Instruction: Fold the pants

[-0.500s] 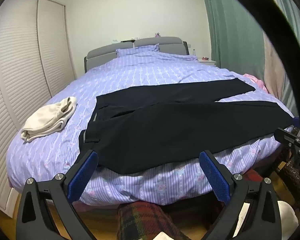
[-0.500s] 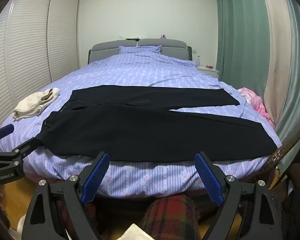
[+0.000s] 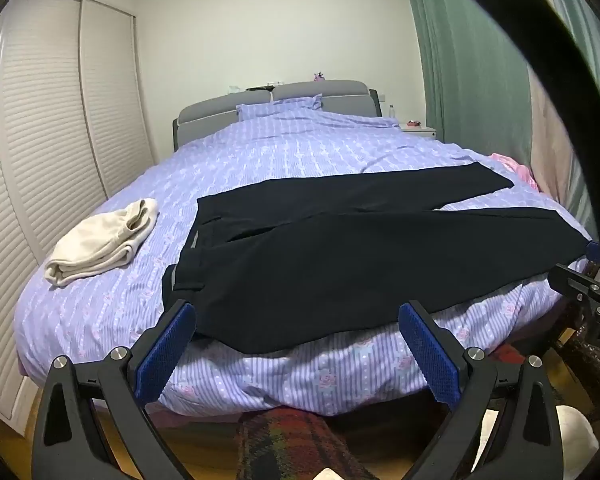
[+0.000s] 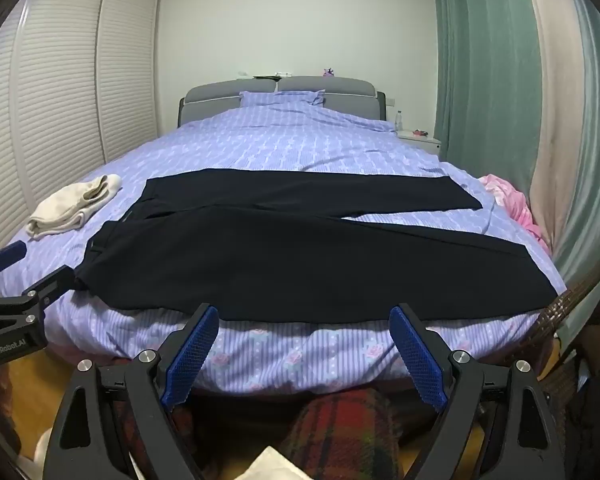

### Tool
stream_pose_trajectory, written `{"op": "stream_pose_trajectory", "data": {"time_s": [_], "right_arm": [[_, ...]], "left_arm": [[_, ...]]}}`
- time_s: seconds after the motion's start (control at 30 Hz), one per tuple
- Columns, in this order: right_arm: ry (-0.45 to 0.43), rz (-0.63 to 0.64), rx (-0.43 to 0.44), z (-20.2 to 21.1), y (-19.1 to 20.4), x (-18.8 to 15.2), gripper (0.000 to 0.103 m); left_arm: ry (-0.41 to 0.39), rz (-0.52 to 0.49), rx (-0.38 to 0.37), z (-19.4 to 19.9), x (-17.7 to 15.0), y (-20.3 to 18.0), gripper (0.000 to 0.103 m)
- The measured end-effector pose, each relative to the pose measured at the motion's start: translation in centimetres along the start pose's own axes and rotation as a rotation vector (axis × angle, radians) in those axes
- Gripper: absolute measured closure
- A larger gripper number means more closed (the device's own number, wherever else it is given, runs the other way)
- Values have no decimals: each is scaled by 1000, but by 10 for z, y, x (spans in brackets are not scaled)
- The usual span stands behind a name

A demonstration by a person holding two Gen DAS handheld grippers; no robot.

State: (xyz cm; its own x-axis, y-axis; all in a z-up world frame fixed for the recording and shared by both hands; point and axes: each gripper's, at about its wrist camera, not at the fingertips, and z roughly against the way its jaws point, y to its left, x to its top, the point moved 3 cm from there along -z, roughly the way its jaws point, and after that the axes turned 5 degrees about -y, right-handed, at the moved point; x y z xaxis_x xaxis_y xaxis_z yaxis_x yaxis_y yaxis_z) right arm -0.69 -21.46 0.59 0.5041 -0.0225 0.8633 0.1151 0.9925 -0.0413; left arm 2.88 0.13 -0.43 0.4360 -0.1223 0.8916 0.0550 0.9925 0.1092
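Observation:
Black pants [image 3: 340, 248] [image 4: 300, 256] lie flat across the foot of a purple striped bed [image 3: 300, 148] [image 4: 292, 144], waist at the left and the two legs spread apart toward the right. My left gripper [image 3: 296, 320] is open just short of the bed's near edge, level with the waist end, and holds nothing. It also shows at the left edge of the right wrist view [image 4: 20, 268]. My right gripper [image 4: 304, 316] is open in front of the near leg, also holding nothing. Its fingers [image 3: 580, 284] show at the left wrist view's right edge, by the cuff.
A folded cream garment [image 3: 100, 236] [image 4: 72, 208] sits on the bed's left side. A pink cloth [image 4: 508, 200] lies at the right edge by green curtains [image 4: 484, 80]. Louvred wardrobe doors [image 3: 40, 140] stand left. A wicker chair [image 4: 572, 304] stands right. The person's plaid-clad leg [image 4: 340, 424] is below.

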Motion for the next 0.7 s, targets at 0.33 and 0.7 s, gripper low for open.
{"op": "stream_pose_trajectory", "data": {"time_s": [0.33, 0.7], "right_arm": [[-10, 6, 5, -1, 3, -2, 15], [2, 5, 8, -3, 3, -2, 15]], "left_arm": [[-5, -16, 1, 1, -5, -4, 0], [-13, -19, 2, 2, -7, -3, 0]]}}
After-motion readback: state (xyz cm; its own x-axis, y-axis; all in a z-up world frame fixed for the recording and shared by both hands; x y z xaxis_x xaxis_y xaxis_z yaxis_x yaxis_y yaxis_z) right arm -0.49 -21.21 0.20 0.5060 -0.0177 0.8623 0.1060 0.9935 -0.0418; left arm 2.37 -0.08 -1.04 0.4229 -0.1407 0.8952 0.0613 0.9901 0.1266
